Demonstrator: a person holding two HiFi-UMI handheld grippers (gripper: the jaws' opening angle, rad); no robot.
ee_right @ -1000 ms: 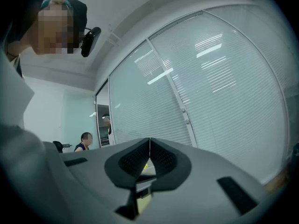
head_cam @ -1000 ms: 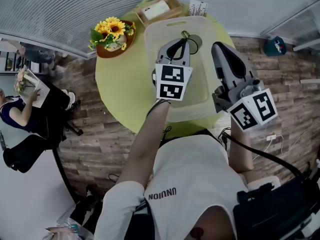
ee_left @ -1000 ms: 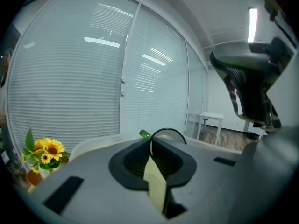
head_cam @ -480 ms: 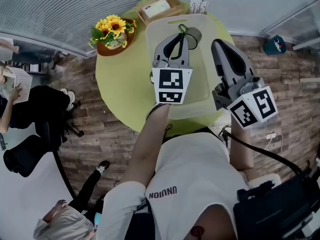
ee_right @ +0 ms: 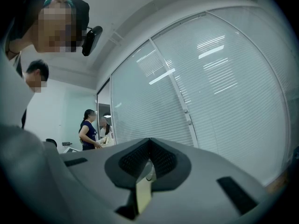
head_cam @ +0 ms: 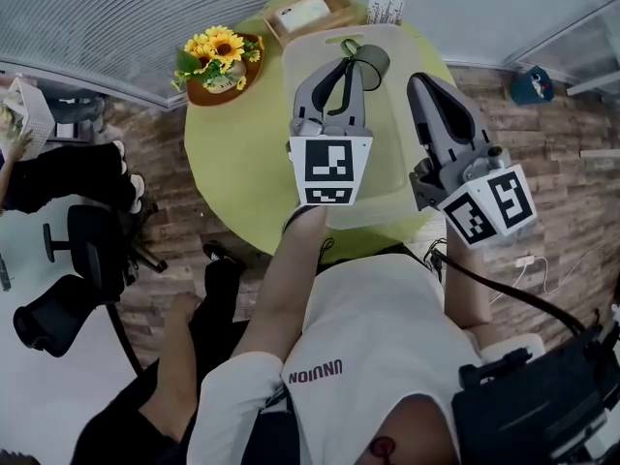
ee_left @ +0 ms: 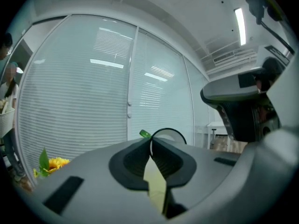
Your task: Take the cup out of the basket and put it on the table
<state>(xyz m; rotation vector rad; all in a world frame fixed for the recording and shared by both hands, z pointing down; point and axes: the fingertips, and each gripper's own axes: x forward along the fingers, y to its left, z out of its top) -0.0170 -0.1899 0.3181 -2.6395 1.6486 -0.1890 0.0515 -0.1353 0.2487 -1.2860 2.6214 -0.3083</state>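
A dark cup [head_cam: 371,62] with a green handle hangs above the far end of the pale translucent basket [head_cam: 395,198]. My left gripper [head_cam: 351,66] is shut on the cup's rim. In the left gripper view the round rim [ee_left: 167,132] and the green handle [ee_left: 145,134] rise just past the closed jaws of the left gripper [ee_left: 150,142]. To the right of the cup, my right gripper [head_cam: 420,85] hovers over the basket's right side, shut with nothing in it. In its own view the right gripper [ee_right: 149,144] faces the window blinds.
The basket rests on a round yellow-green table [head_cam: 225,158]. A brown bowl of sunflowers [head_cam: 221,62] stands at the table's far left, a wooden box [head_cam: 310,15] and a card holder [head_cam: 385,12] at the far edge. A person [head_cam: 189,356] stands at the lower left.
My left gripper has risen and moved toward the table's far edge, carrying the cup with it. The right gripper has barely moved. A person has walked in at the lower left.
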